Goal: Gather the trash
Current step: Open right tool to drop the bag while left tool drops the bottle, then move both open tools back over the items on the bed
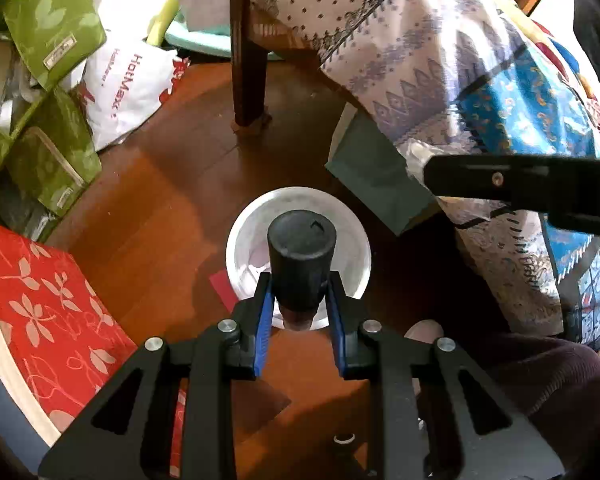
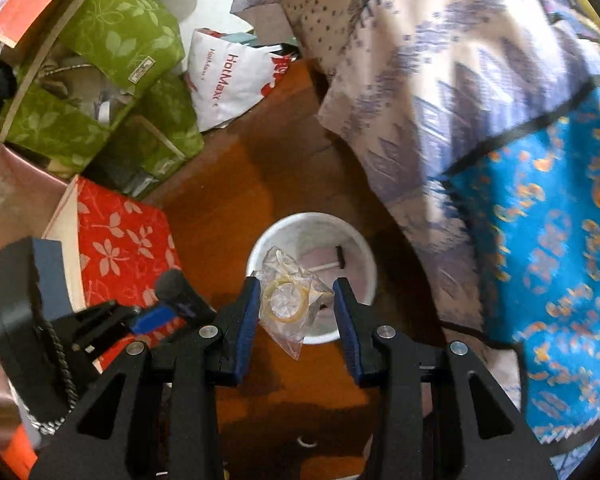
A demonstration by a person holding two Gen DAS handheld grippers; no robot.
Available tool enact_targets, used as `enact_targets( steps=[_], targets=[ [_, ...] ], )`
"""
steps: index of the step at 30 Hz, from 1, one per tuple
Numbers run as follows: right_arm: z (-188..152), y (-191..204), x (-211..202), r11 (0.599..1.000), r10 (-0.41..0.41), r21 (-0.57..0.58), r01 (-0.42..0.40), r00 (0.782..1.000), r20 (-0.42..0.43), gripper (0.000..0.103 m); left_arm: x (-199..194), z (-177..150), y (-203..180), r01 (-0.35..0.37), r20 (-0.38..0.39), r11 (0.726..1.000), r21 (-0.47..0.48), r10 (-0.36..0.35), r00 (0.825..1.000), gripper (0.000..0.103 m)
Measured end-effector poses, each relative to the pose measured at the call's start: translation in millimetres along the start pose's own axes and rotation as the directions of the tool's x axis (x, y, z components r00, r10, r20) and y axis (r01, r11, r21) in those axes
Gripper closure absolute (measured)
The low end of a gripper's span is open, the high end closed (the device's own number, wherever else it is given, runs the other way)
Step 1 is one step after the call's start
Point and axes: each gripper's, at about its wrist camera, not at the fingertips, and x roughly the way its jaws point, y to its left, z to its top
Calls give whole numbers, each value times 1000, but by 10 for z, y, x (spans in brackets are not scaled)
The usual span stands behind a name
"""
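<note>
A white cup [image 1: 356,240] stands on the wooden floor, and both grippers hang over it, pointing steeply down. My left gripper [image 1: 300,304] is shut on a black cylinder [image 1: 302,256], which covers the cup's middle. In the right wrist view the same cup [image 2: 360,240] holds a small white stick with a black head [image 2: 334,262]. Between the jaws of my right gripper [image 2: 294,300] hangs a clear plastic bag [image 2: 290,304] with a yellow ring inside. It leans on the left pad, with a gap at the right pad. The left gripper [image 2: 168,312] shows at that view's left.
Green floral boxes [image 1: 48,20] and a red floral box [image 1: 48,304] crowd the left. A white HotMax bag [image 1: 128,88] lies behind. A dark table leg [image 1: 248,64] and a hanging patterned cloth [image 1: 420,60] stand behind and right. A red scrap [image 1: 220,286] lies by the cup.
</note>
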Motion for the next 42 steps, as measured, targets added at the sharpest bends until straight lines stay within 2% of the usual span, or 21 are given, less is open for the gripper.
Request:
enact_targets(
  steps=[2,4,12,15,19,24,31,36,42],
  targets=[
    [30,-25,30,1000,10,14,-10,1000,-11,55,35,27,6,-2,-5,1000,-4,2,1000,78],
    [46,-39,34,1000,3,20,-2,1000,-4,50,58,70,6,-2,-6,1000,-7,2,1000,78],
    [29,-174,-96,999,-44,2,44,999,13,50,191,221,-58,30,-51,999,-11,-31,998,78],
    [13,-213,-154,999,-47,9,47,999,21,50,239,263,-44,2,-82,999,-37,-5,997,73],
    [-35,-250,-231,999,-47,21,46,998,29,50,161,263,-43,-4,-61,999,-48,1,998,73],
    [-106,-230,-345,998,-56,19,56,997,44,50,-92,233,-122,-12,-22,1000,-21,12,1000,73],
    [-241,-146,-706,998,-68,-1,69,992,105,50,-566,231,-240,-19,55,1000,-4,19,998,73],
    [-330,-94,-1037,997,-73,-7,75,982,172,50,-999,230,-383,-31,137,999,19,28,990,73],
    [-503,-142,-1532,997,-82,8,83,960,268,50,-1450,223,-646,-34,224,998,57,21,974,73]
  ],
)
